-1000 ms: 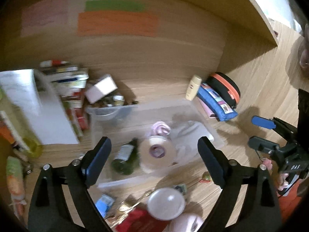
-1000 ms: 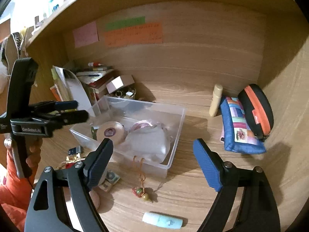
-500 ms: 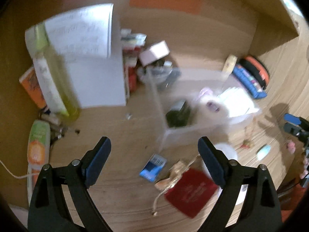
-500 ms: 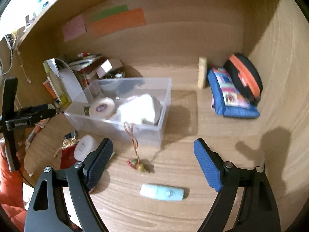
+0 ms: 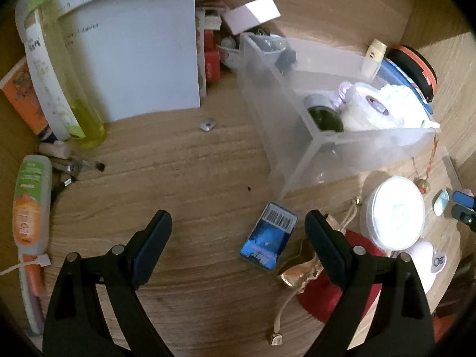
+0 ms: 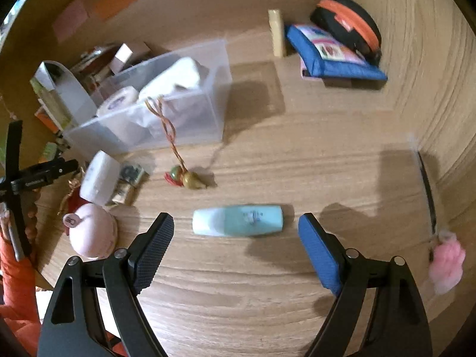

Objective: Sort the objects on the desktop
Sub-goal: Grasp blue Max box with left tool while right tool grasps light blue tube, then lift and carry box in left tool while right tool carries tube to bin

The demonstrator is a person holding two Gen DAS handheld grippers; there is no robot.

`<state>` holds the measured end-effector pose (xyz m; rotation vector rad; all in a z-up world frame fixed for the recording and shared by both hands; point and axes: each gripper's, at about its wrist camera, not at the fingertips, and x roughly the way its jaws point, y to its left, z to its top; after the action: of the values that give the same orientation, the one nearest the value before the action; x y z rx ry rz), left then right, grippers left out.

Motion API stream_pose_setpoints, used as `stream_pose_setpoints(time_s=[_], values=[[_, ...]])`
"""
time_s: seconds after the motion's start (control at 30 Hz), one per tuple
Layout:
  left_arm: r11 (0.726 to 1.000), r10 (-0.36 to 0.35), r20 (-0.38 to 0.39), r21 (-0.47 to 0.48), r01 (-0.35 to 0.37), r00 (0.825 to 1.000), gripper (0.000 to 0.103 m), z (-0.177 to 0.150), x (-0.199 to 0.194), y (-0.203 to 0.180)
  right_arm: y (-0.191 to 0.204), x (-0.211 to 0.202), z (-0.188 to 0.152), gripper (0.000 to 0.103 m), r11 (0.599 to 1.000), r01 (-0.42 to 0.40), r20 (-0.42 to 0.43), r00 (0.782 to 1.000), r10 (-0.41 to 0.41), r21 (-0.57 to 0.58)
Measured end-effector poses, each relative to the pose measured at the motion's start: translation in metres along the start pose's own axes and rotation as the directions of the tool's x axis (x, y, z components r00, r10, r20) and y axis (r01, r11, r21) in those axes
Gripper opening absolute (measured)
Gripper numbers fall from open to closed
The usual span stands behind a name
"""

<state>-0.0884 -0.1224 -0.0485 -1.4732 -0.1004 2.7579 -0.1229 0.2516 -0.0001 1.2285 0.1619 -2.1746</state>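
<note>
Desk (image 5: 193,178) was wooden and cluttered. Left gripper (image 5: 238,232) hung over it with jaws wide apart and nothing between the pads; the blue packet (image 5: 269,236) lay on the wood just past the right-hand finger, not touched. Red pouch (image 5: 333,294) with gold trim sat partly under that finger, and a round white tin (image 5: 394,212) lay beside it. Clear bin (image 5: 342,145) stood beyond, holding a tape roll (image 5: 366,108), a dark green bottle (image 5: 322,117) and white cloth. Yellow bottle (image 5: 68,89) and an orange tube (image 5: 29,205) lay at the left edge.

Right gripper (image 6: 236,238) was likewise spread, empty. Pale green tube (image 6: 238,220) lay flat on the desk ahead of the tips, crosswise, between the two fingers but apart from both. Beaded charm (image 6: 184,177) lay further on, its cord leaning against the bin wall. Blue pouch (image 6: 333,56) and a black-and-orange case (image 6: 348,23) rested against the back corner. Pink fluffy thing (image 6: 446,264) was at the right edge, blurred.
</note>
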Motion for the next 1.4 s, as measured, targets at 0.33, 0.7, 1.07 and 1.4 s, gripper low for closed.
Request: stream_pose_setpoints(time_s=[0.33,0.7,1.07,1.4], values=[[0.999,0.014,-0.039,0.034,-0.012,0.999,0.091,-0.005,0.009,-0.002,0.01,0.017,-0.008,0.084,0.999,0.024,-0.041,0.999,-0.025,-0.029],[0.995,0.024,-0.004,0.095,-0.024,1.0,0.06,-0.012,0.001,-0.01,0.015,0.023,-0.006,0.084,0.995,0.074,-0.004,0.997,-0.074,-0.068],[0.987,0.027,0.02,0.155,-0.03,0.999,0.027,-0.013,-0.006,-0.024,0.023,0.021,-0.011,0.028,0.979,0.12,0.038,0.993,-0.115,-0.166],[0.995,-0.004,0.132,0.099,-0.009,0.991,0.027,-0.006,-0.047,-0.02,0.01,0.013,-0.007,0.023,0.992,0.059,0.044,0.998,-0.054,-0.109]])
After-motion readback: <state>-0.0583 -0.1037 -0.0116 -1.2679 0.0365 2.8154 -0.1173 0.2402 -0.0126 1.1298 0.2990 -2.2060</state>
